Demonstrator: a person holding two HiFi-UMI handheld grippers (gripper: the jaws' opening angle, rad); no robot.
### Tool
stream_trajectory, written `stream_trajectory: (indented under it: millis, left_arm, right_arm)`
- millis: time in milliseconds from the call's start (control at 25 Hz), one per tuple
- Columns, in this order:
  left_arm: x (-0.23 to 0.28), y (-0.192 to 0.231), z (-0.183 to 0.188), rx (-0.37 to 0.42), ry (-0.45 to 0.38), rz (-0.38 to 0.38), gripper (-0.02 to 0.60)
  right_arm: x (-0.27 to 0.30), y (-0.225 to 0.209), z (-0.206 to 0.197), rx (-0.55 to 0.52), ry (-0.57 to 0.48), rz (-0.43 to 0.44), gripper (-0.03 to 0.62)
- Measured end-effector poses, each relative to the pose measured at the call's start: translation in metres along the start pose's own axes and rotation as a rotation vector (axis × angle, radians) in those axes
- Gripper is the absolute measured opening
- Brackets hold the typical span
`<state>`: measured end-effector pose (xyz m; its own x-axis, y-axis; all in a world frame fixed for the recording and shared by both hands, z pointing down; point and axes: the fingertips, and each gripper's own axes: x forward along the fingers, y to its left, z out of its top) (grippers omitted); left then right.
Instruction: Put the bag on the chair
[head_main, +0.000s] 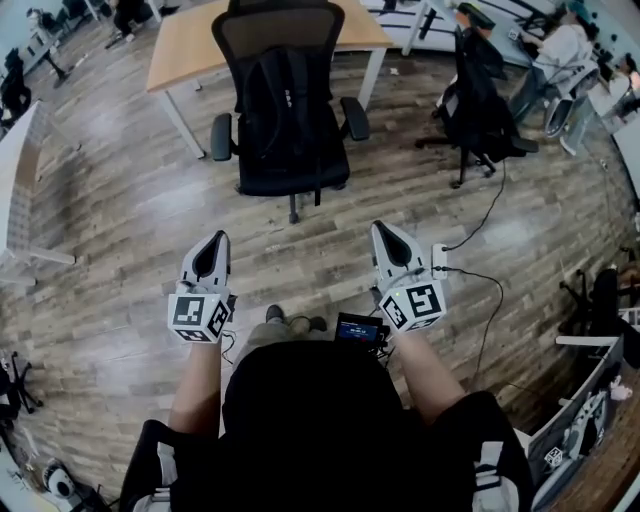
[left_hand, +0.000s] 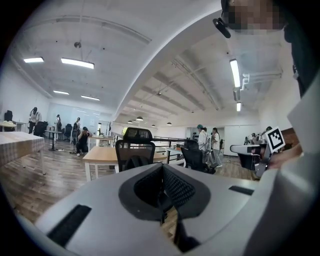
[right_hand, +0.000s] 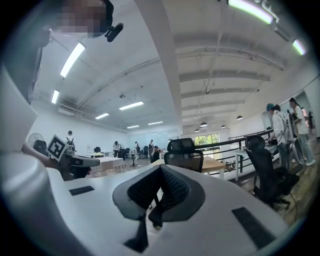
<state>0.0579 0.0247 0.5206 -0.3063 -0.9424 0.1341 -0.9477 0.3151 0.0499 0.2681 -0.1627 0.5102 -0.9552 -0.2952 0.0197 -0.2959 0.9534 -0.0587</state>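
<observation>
While both grippers hang clenched and empty, the bag (head_main: 283, 105) sits on the chair (head_main: 300, 172).

Wood-plank floor (head_main: 120, 230) fills the head view, with a light wooden table (head_main: 190, 45) at the far side and the black office chair just in front of it, facing the person. On its seat the black bag stands upright, leaning against the mesh backrest between the armrests. Nearer the person, well apart from the chair, the left gripper (head_main: 212, 240) and the right gripper (head_main: 383, 230) point toward it side by side, each with its jaws pressed together on nothing.
</observation>
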Motion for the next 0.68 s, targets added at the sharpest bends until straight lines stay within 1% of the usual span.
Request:
stream_trajectory:
  millis: [240, 480, 680]
  left_arm:
    - [0.005, -0.029, 0.004, 0.018, -0.004, -0.004, 0.003]
    - [-0.002, -0.031, 0.007, 0.008, -0.012, 0.027, 0.003]
    - [-0.007, -0.028, 0.001, -0.010, -0.005, 0.043, 0.003]
  right_arm:
    - [-0.016, -0.017, -0.006, 0.004, 0.004, -0.003, 0.011]
    - [-0.020, -0.014, -0.008, 0.020, 0.005, 0.016, 0.011]
    - [-0.019, -0.016, -0.012, 0.048, -0.005, 0.024, 0.011]
